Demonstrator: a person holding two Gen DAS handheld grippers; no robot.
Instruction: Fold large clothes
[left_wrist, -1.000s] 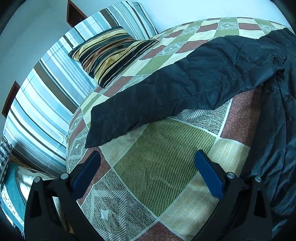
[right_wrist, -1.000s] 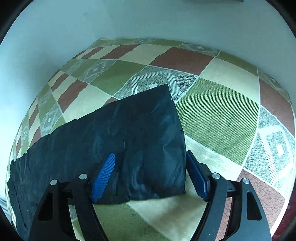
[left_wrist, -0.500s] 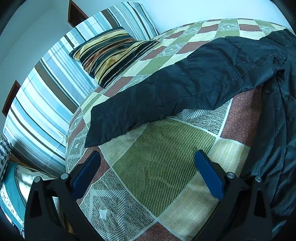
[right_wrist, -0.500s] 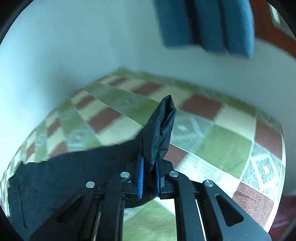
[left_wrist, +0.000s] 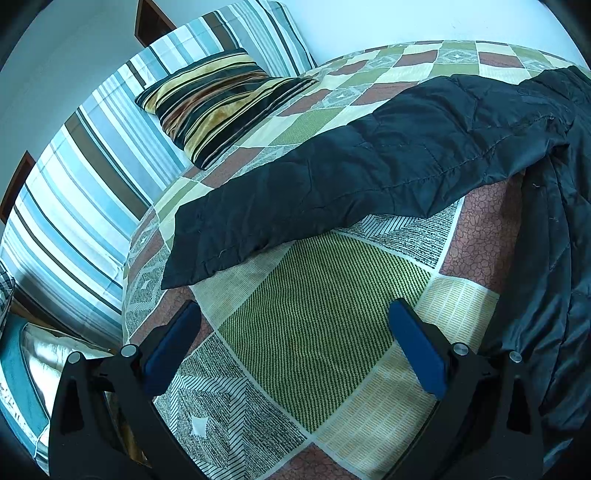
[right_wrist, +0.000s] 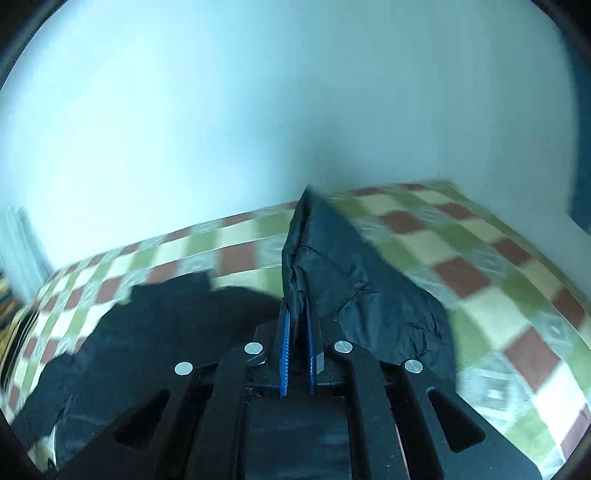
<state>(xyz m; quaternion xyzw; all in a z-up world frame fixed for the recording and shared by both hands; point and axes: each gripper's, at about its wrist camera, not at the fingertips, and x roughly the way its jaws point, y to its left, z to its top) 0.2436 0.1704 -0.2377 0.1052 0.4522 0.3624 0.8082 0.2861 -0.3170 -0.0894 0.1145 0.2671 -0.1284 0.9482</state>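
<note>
Patchwork bedspread (left_wrist: 325, 332) fills both views. My right gripper (right_wrist: 298, 332) has its fingers clenched on a corner of the dark garment (right_wrist: 340, 266), lifted so it can fold over. Left gripper (left_wrist: 295, 347) is released, empty; garment's hem lies beyond its fingers, waiting.

Garment (left_wrist: 332, 184) across the bedspread (left_wrist: 314, 332), pillow (left_wrist: 218, 103) behind it.
</note>
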